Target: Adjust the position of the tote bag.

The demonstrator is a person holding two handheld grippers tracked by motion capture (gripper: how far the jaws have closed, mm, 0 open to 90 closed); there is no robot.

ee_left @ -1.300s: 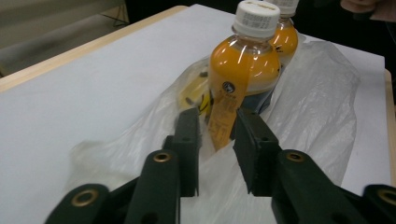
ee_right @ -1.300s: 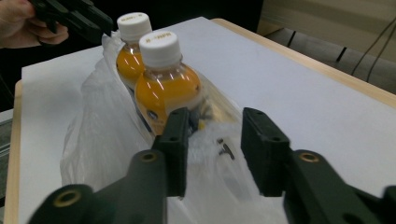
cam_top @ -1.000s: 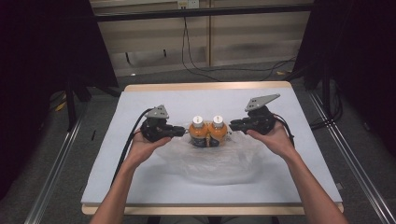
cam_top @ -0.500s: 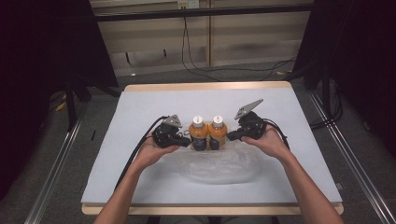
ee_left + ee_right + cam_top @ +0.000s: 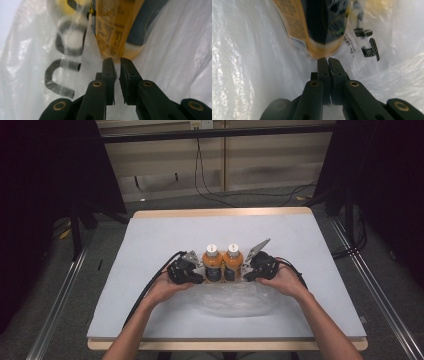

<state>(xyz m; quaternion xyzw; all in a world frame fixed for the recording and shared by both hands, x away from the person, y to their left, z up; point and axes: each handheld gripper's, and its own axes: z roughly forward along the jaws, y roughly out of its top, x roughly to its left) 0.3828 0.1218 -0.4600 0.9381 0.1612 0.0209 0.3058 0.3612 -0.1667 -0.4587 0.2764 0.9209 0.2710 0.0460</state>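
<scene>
Two orange juice bottles with white caps, the left bottle [image 5: 212,265] and the right bottle [image 5: 232,264], stand side by side at the table's middle. A clear plastic bag [image 5: 230,302] lies crumpled around their bases and toward me. My left gripper [image 5: 200,279] sits low against the left bottle's foot. In the left gripper view the left gripper [image 5: 117,61] has its jaws almost together on a fold of the bag [image 5: 175,62], with a bottle label [image 5: 115,27] just beyond. My right gripper [image 5: 246,277] is at the right bottle's foot. In the right gripper view the right gripper [image 5: 328,60] pinches the bag [image 5: 249,62] below a bottle [image 5: 322,25].
The white table top [image 5: 150,235] has a wooden far edge and open room all around the bottles. Black cables [image 5: 215,195] run over the floor behind it. Metal rails [image 5: 55,305] flank the table on both sides.
Both hands have sunk toward the table and drawn in against the bottles' bases. The bag's film has bunched lower around the bottles. The bottles have stayed in place.
</scene>
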